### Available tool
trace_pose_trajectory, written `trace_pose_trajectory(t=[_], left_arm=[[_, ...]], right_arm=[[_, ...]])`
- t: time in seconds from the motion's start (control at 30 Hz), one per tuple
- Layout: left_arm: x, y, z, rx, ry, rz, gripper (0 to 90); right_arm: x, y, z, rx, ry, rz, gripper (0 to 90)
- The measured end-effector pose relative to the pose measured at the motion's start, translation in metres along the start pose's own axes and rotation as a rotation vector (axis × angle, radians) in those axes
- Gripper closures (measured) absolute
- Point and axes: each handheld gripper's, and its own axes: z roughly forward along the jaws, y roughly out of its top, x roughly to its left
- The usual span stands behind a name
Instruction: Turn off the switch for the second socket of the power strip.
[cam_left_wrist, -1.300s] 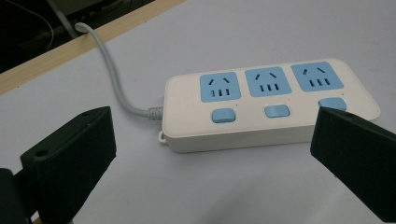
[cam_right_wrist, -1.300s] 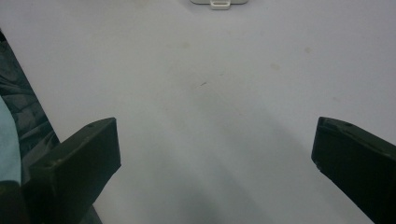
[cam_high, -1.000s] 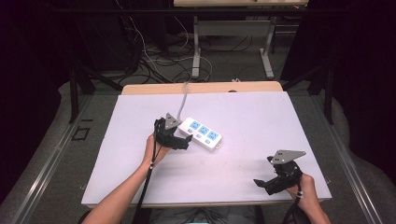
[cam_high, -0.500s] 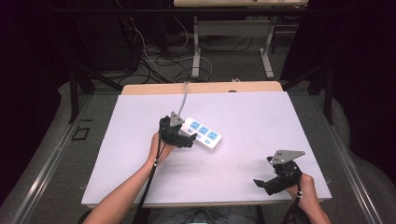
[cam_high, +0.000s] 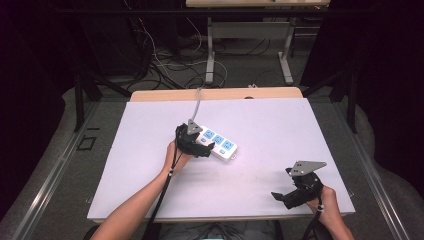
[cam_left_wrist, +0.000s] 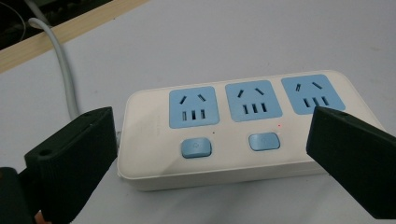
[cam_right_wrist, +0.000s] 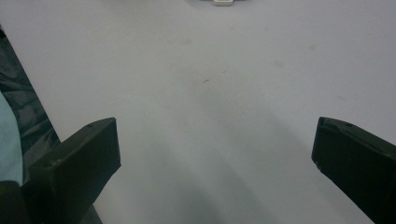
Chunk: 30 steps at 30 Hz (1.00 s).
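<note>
- High view: my left tool (cam_high: 196, 141) sits at the near-left end of the white plastic power strip with three blue sockets (cam_high: 220, 146), which lies slanted near the middle of the pale lilac tabletop (cam_high: 280, 130).
- The strip's grey cord (cam_high: 198, 102) runs from its far end toward the back edge of the tabletop, where a strip of light wood (cam_high: 215, 94) shows.
- My right tool (cam_high: 289, 197) rests low on the tabletop near the front right corner, well apart from the power strip, with its grey three-cornered plate (cam_high: 307, 166) on top.
- Left gripper view: the left tool (cam_left_wrist: 210, 154) is spread wide, its two black jaws standing on either side of the power strip (cam_left_wrist: 243, 126) and close to it; I cannot tell whether either jaw touches the casing.
- Between the jaws I see the three blue sockets in a row and two blue push buttons (cam_left_wrist: 196, 148) below them, with a small red light beside the second button.
- The grey cord (cam_left_wrist: 60, 70) leaves the strip's left end and curves away toward the wooden edge.
- Right gripper view: my right tool (cam_right_wrist: 215, 163) is also spread wide, holding nothing, with bare tabletop (cam_right_wrist: 210, 84) between its jaws.
- A small bit of the white power strip (cam_right_wrist: 223, 2) shows at the top edge, far from this tool.
</note>
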Motion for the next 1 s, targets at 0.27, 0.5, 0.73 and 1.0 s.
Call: trace_pose_trajectory(t=[0.27,0.5,0.73,1.0], left_arm=[[-0.004,0.002,0.003,-0.011,0.007,-0.004,22.4],[-0.008,0.001,0.007,-0.014,-0.043,-0.001,55.2],[-0.011,-0.002,0.007,-0.021,-0.066,0.009,73.5],[-0.014,-0.004,0.008,-0.042,-0.090,0.023,89.8]], right_arm=[[0.001,0.000,0.002,-0.014,-0.011,0.003,0.5],[0.002,0.000,0.002,-0.003,-0.009,-0.002,0.5],[0.002,0.000,0.002,0.006,-0.005,-0.008,0.6],[0.002,0.000,0.002,0.008,-0.006,-0.007,0.6]])
